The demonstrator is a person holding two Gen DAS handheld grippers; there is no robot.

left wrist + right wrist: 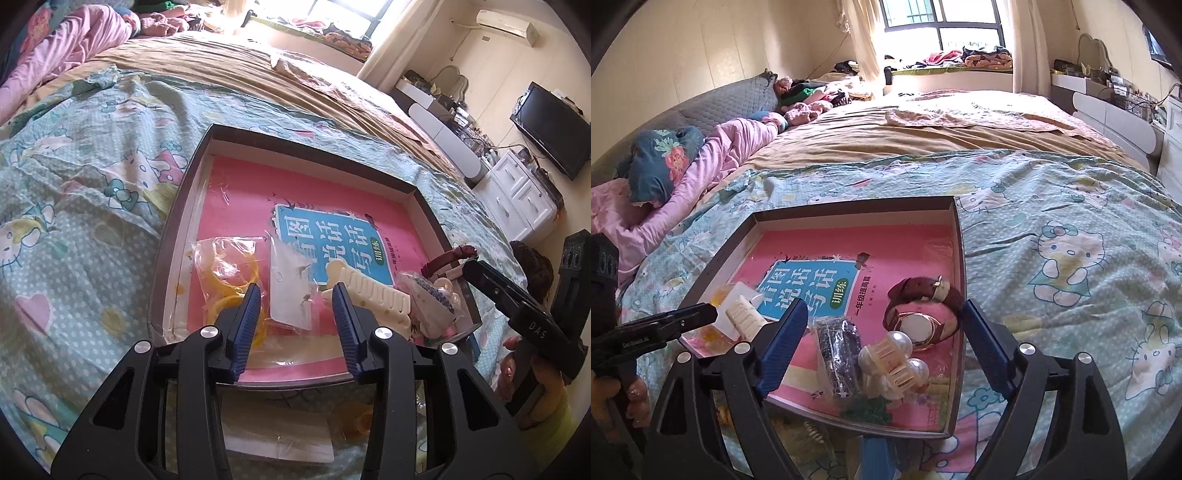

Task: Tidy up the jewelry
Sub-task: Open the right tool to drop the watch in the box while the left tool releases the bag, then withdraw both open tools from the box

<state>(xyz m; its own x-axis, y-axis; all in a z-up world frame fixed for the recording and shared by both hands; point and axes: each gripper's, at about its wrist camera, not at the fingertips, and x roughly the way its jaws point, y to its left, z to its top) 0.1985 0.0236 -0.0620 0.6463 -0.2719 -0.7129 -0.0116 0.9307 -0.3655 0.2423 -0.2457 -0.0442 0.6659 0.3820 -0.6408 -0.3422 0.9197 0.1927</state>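
Jewelry box (960, 236) on bedspread (1052, 192), watch (919, 321) beside pearl clip (897, 358).

a home bedroom: bed (960, 140), pillow (665, 158), window (942, 22).

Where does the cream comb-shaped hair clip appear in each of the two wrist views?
Left wrist view: cream hair clip, lower centre-right, in the tray, right of the left gripper's right finger.
Right wrist view: same clip, lower left, at the tray's left edge.
Shared landmark: the blue title panel of the pink book, beside the clip.
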